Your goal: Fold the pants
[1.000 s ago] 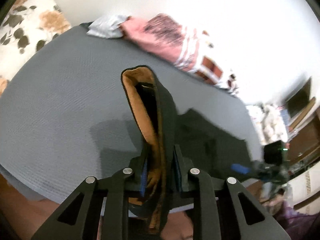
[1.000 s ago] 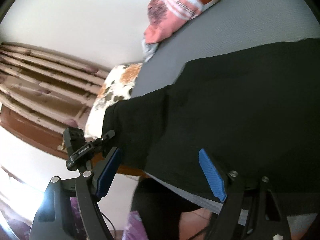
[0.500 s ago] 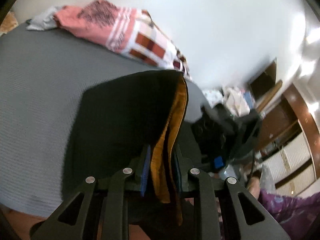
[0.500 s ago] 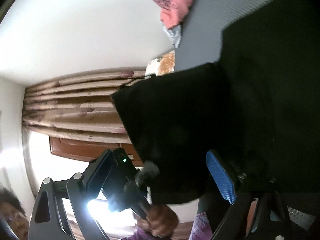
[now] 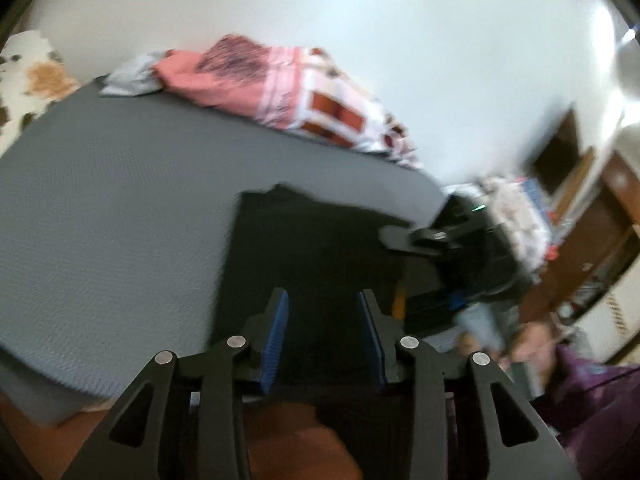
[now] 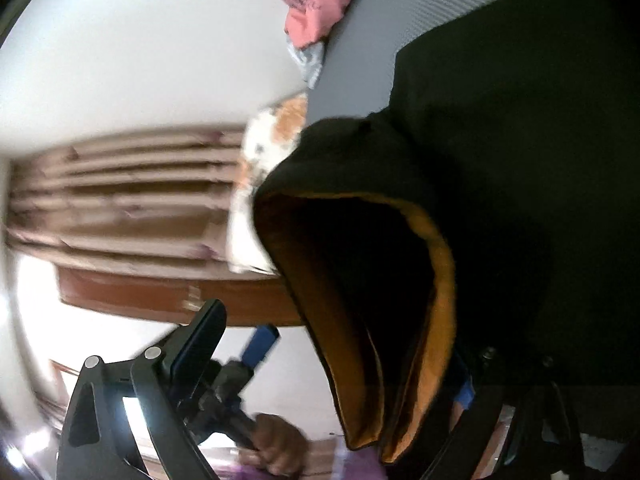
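Observation:
The black pants (image 5: 312,248) with an orange lining lie on the grey mattress (image 5: 112,200) near its right front corner. My left gripper (image 5: 322,320) is open and empty just above them. In the right wrist view the pants (image 6: 500,160) fill the right side, and their orange-lined hem (image 6: 436,280) droops over my right gripper (image 6: 336,344). Its left finger (image 6: 200,336) stands wide and the right finger is hidden under the cloth. The right gripper also shows in the left wrist view (image 5: 448,236) at the pants' right edge.
A pink and red patterned blanket (image 5: 280,84) and a grey cloth (image 5: 128,80) lie at the mattress's far edge by the white wall. A floral pillow (image 5: 28,76) is at the far left. Shelves and clutter (image 5: 560,220) stand at the right. Curtains (image 6: 120,184) hang behind.
My left gripper has opened and let go of the pants' orange-lined edge, which now lies folded over to the right. The right gripper stays open with the hem draped on it.

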